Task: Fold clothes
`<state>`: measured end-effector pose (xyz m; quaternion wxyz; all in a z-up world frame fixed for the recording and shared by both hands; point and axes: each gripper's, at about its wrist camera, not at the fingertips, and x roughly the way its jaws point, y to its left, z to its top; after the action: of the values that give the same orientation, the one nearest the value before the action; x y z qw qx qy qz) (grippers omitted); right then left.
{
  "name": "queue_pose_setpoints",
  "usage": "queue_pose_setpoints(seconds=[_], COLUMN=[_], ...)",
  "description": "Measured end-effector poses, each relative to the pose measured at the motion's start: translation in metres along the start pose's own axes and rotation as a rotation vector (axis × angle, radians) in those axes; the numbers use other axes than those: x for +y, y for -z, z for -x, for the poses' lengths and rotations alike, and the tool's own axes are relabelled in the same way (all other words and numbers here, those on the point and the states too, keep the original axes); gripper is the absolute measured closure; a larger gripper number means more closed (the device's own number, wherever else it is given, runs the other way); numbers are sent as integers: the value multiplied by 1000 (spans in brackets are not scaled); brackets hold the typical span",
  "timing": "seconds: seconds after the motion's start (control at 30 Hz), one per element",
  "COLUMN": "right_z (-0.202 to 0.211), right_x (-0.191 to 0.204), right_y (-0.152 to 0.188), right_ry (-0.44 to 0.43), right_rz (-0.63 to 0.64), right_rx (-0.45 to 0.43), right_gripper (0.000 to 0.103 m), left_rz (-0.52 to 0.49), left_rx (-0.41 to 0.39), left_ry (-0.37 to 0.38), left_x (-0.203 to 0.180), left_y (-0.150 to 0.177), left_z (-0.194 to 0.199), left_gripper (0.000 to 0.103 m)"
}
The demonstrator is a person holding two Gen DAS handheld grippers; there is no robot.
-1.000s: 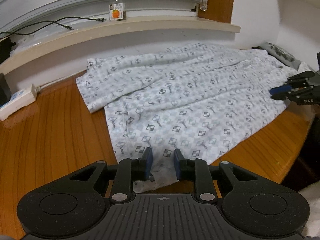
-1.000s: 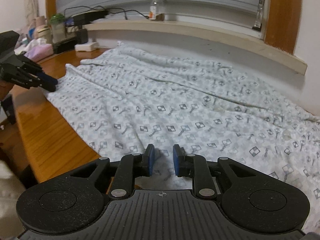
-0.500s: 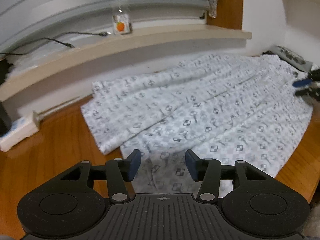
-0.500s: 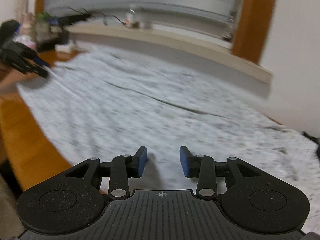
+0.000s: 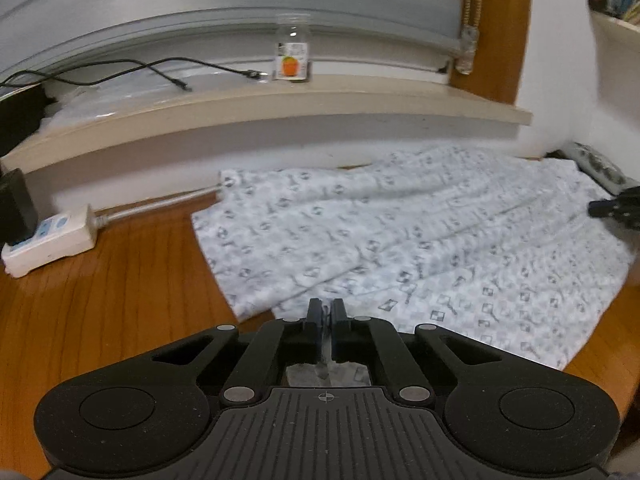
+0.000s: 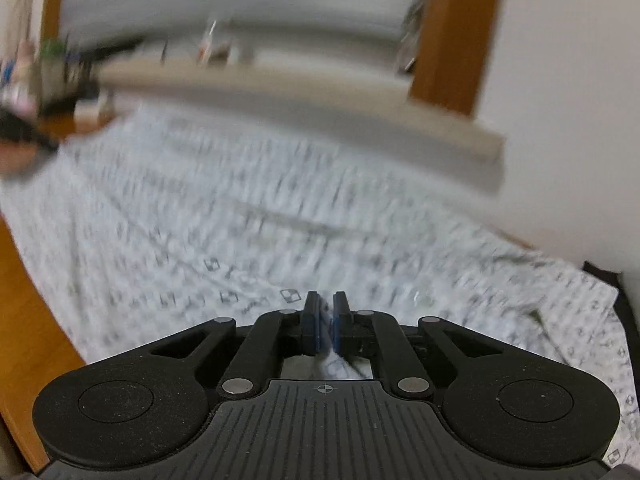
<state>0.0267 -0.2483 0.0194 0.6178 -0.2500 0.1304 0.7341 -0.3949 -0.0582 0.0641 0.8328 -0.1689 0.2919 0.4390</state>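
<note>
Wooden tabletop (image 5: 100, 300) runs up to a white wall under a pale window ledge (image 5: 280, 108), where a small clear bottle (image 5: 293, 58) with an orange label stands beside a loose black cable (image 5: 132, 68); a white power strip (image 5: 52, 240) lies at the left. Spread flat across the table is the patterned pale garment (image 5: 420, 240), its long axis running left to right along the wall. Both grippers sit at its near hem: the left gripper (image 5: 326, 312) is clamped on the near left corner, the right gripper (image 6: 326, 312) is pinched on the near edge further right, cloth showing between each pair of pads. The rest of the fabric lies ahead of the fingers, so the fold probably carries this hem away toward the wall.
</note>
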Motion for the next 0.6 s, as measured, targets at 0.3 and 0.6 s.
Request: queue_pose_setpoints(seconds=[0.3, 0.6], right_z=[42, 132], right_x=[-14, -75], right_y=[19, 78], right_ry=[66, 307], right_rz=[-87, -122], right_rx=[-47, -13], right_gripper=[62, 48], left_rz=[-70, -240], left_rx=[-76, -131], left_ry=[-7, 279], left_x=[-50, -210], left_y=[-31, -93], left_z=[-12, -86], left_gripper=[42, 28])
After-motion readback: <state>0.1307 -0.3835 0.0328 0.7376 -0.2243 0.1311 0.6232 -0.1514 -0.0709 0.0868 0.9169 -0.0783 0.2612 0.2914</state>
